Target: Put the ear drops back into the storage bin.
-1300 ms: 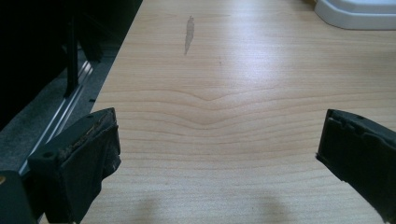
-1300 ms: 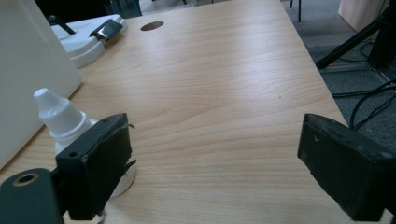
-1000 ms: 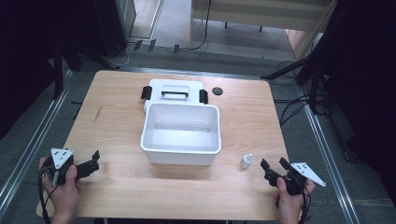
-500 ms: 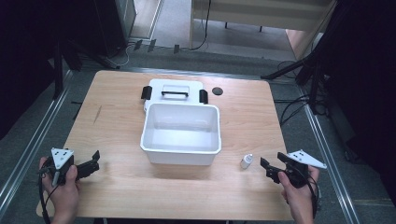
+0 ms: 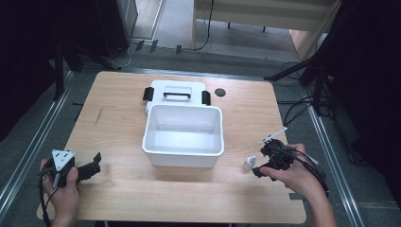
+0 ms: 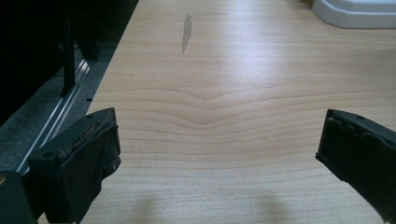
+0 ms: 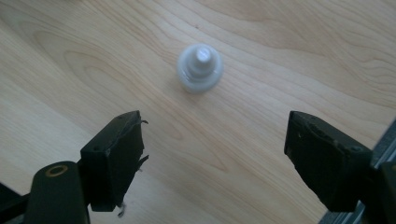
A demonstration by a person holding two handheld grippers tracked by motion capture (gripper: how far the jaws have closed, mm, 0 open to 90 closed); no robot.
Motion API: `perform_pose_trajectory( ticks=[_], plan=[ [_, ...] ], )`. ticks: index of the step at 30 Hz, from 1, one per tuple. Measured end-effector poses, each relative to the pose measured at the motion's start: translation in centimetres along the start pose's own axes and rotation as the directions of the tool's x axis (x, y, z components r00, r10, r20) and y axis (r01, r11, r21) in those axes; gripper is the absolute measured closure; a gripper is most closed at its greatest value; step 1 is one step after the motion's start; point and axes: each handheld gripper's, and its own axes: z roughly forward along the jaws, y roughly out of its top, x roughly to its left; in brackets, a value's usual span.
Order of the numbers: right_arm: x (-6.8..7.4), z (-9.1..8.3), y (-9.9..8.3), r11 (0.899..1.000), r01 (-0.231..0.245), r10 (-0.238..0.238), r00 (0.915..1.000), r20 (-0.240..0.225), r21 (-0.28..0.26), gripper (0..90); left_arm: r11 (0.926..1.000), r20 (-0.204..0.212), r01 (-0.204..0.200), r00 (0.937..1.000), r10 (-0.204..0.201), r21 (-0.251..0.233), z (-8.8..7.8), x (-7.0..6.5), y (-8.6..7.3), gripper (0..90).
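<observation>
High view: table (image 5: 118, 118) evenly lit from overhead, med. brightness; surroundings at left and right edges fall to near black; white bin (image 5: 183, 130) bright but not blown out, w/ soft shadow along its front wall; slight softness overall, low res. Left gripper view: broad glare band across the wood near top centre; faint double shadows below the jaws at bottom edge; jaws themselves dark, slightly soft. Right gripper view: small white bottle (image 7: 200, 68) out of focus, edges hazy; wood grain sharp near centre; jaws underexposed, little surface detail.
</observation>
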Motion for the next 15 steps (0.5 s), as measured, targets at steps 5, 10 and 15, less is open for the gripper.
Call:
perform_pose_trajectory(
  ticks=[5, 10, 15],
  plan=[
    [0.6, 0.9, 1.9, 0.999, 0.001, -0.003, 0.999, 0.044, 0.034, 28.0, 1.0, 0.002, 0.0, 1.0, 0.0, 0.003, 0.0, 0.0, 0.0, 0.0],
    [-0.1, 1.5, 3.0, 0.996, -0.076, 0.074, 0.9959, 0.051, 0.044, 40.0, 1.0, 0.004, -0.004, 1.0, 0.004, 0.005, 0.0, 0.0, 0.0, 0.0],
    [-0.4, 2.2, 3.6, 0.991, -0.112, 0.11, 0.9936, 0.026, 0.07, 45.9, 1.0, 0.005, -0.006, 1.0, 0.006, 0.004, 0.0, 0.0, 0.0, 0.0]
  ],
)
